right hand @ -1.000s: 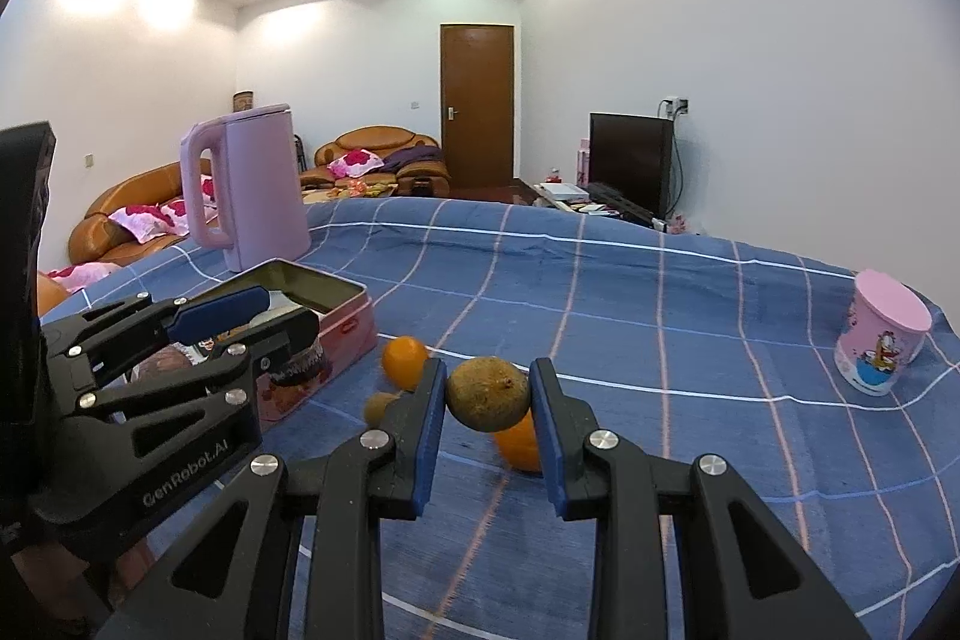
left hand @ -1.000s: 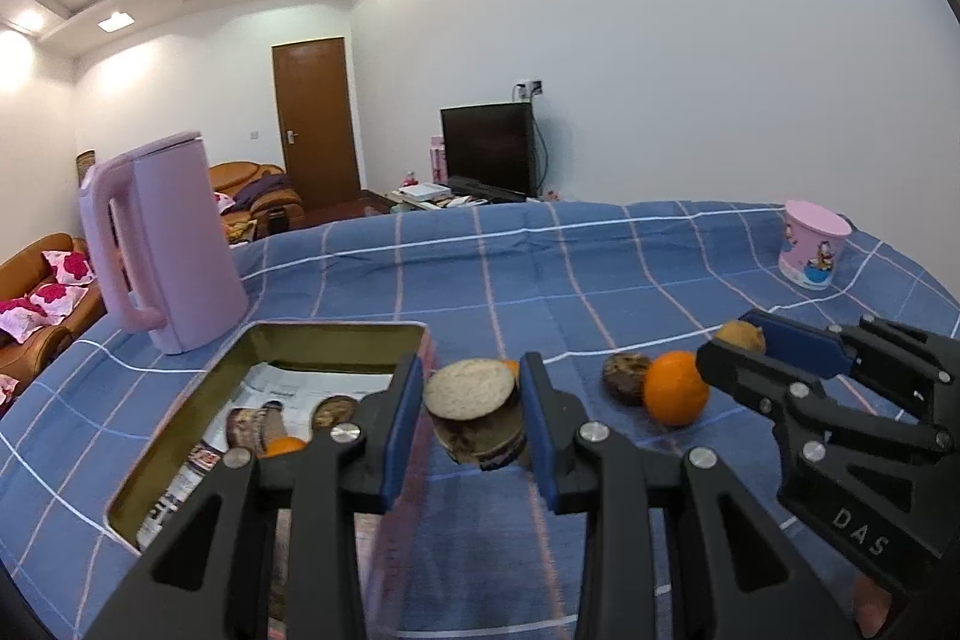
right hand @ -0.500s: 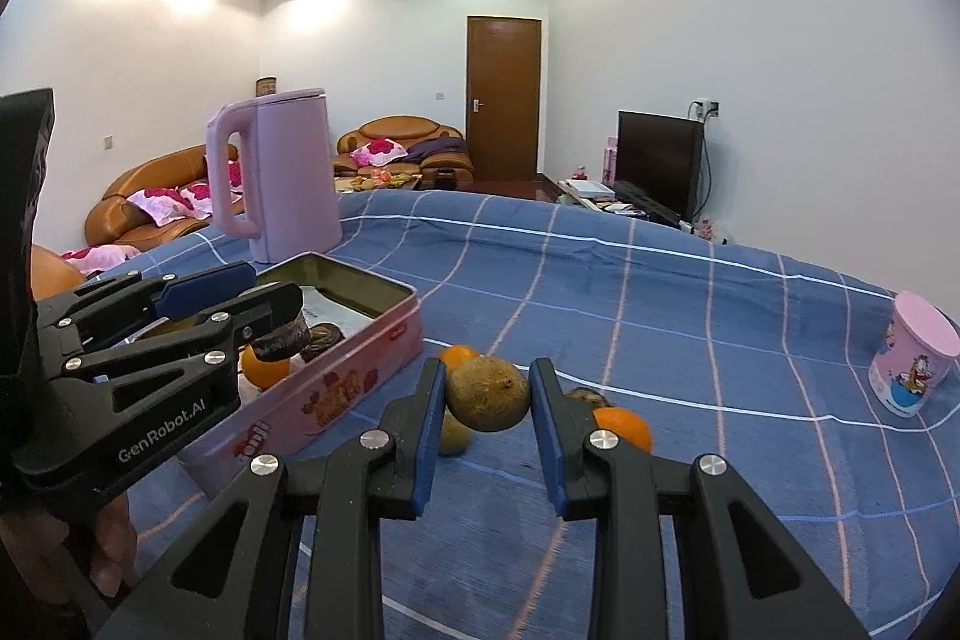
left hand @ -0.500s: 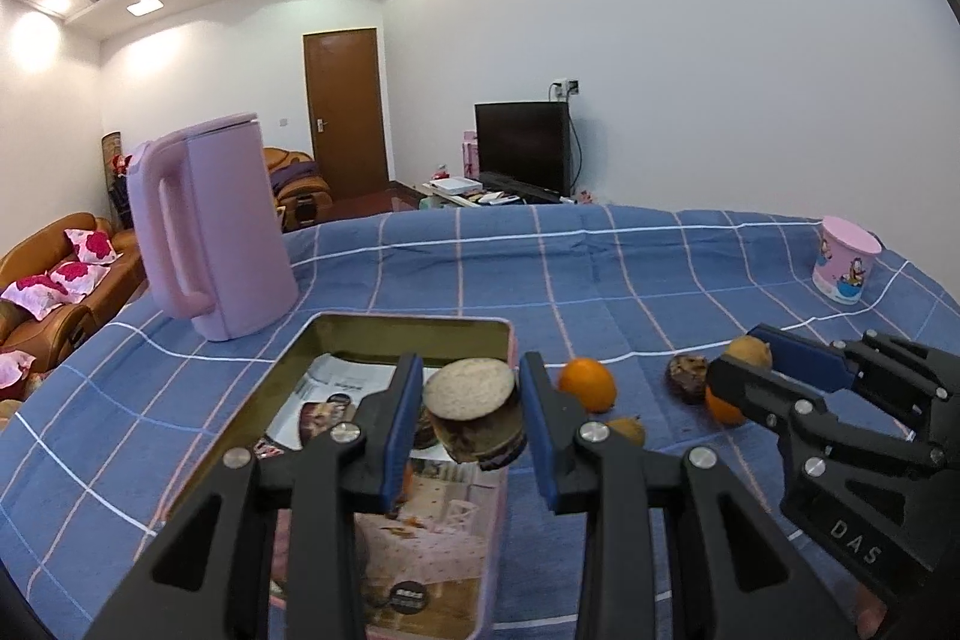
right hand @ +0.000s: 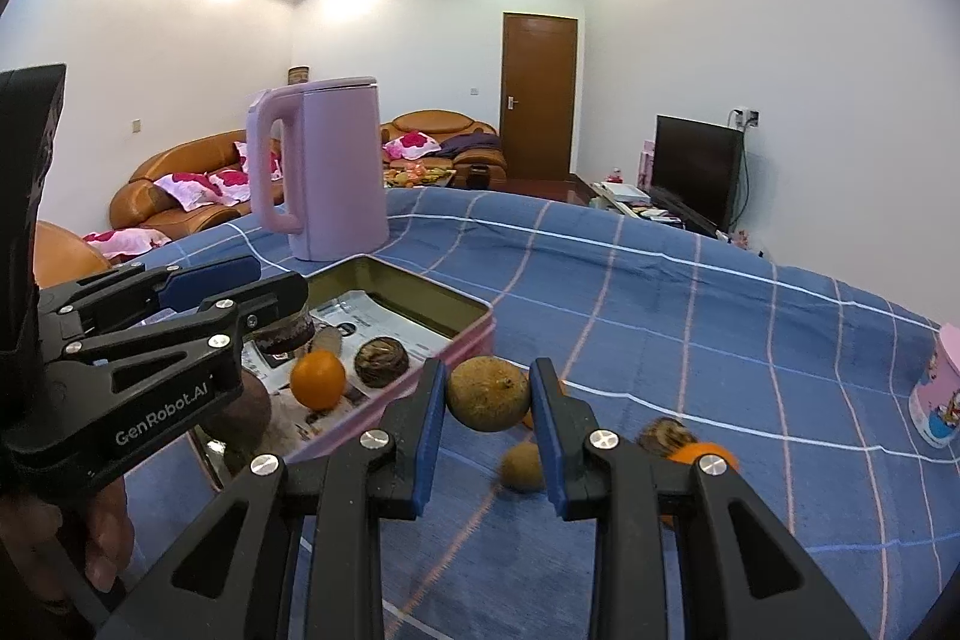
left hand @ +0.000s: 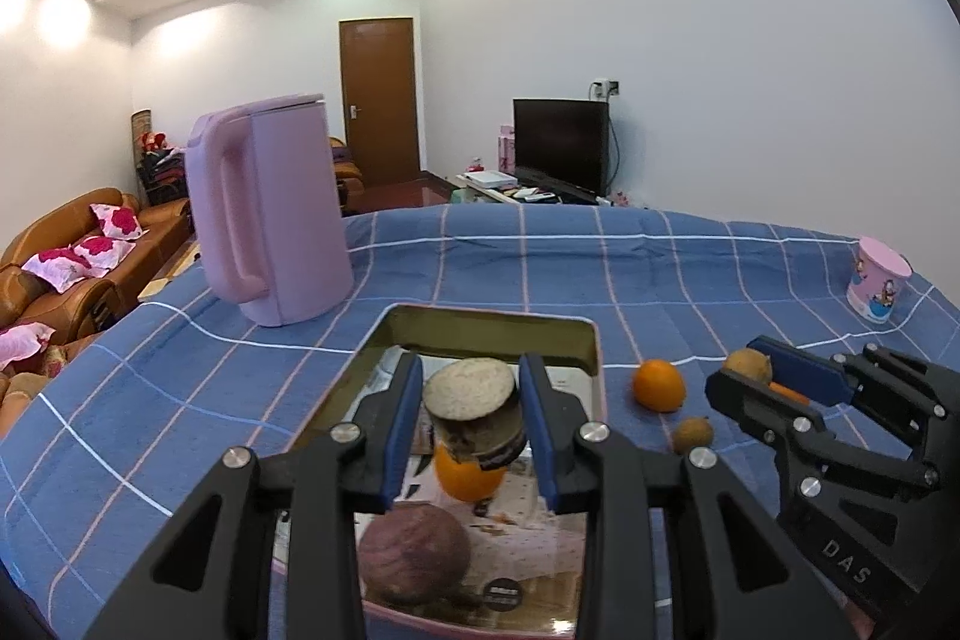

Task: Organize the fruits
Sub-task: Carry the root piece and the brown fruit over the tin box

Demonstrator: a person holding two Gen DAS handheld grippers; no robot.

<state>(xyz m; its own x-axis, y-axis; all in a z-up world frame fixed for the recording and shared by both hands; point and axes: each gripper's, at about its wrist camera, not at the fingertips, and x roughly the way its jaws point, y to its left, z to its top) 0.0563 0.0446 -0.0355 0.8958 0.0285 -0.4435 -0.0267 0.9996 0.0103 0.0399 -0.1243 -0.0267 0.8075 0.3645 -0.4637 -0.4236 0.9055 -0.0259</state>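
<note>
My left gripper (left hand: pixel 471 388) is shut on a brown cylindrical chunk (left hand: pixel 474 415) with a pale cut top, held above the open pink tin (left hand: pixel 498 329). In the tin lie an orange (left hand: pixel 468 478) and a purplish round fruit (left hand: pixel 414 550). My right gripper (right hand: pixel 489 379) is shut on a brownish-green round fruit (right hand: pixel 489 395), just right of the tin's rim (right hand: pixel 462 334). On the blue cloth lie an orange (left hand: pixel 659 385), a small brown fruit (right hand: pixel 522 466), a dark brown fruit (right hand: pixel 666 435) and another orange (right hand: pixel 703 454).
A tall pink kettle (left hand: pixel 270 214) stands on the cloth behind the tin. A pink printed cup (left hand: pixel 877 280) sits far right near the table edge. A hand (right hand: pixel 102 538) grips the left tool. Sofas, a door and a television lie beyond the table.
Both grippers have travelled left, each still holding its piece. The left one went from beside the tin's corner to above its inside; the right one came up to the tin's side.
</note>
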